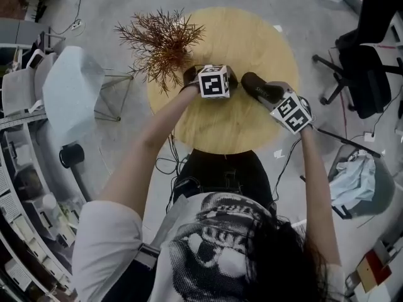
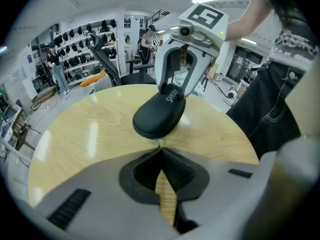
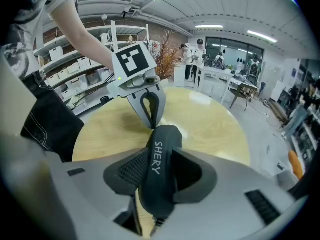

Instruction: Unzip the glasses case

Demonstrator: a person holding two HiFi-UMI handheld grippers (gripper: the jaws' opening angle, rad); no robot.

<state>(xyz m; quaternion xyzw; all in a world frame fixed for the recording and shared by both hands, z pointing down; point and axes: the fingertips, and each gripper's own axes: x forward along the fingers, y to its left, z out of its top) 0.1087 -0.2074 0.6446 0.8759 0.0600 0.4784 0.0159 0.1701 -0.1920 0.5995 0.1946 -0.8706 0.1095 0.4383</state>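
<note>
Clamping glasses case [image 3: 159,174], right fingers [image 3: 125,170]; left fingers [image 2: 180,170] shut at its tip, unseen overhead.

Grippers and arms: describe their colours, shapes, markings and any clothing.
The left gripper and right gripper each have a light grey plastic body, jaws lined with dark ribbed pads, and a white cube with black square markers. The arms wear only the short white sleeves of a printed T-shirt.

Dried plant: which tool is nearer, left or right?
Left. The left tool sits just beside the dried plant; the right tool clamps the glasses case, farther from it.
</note>
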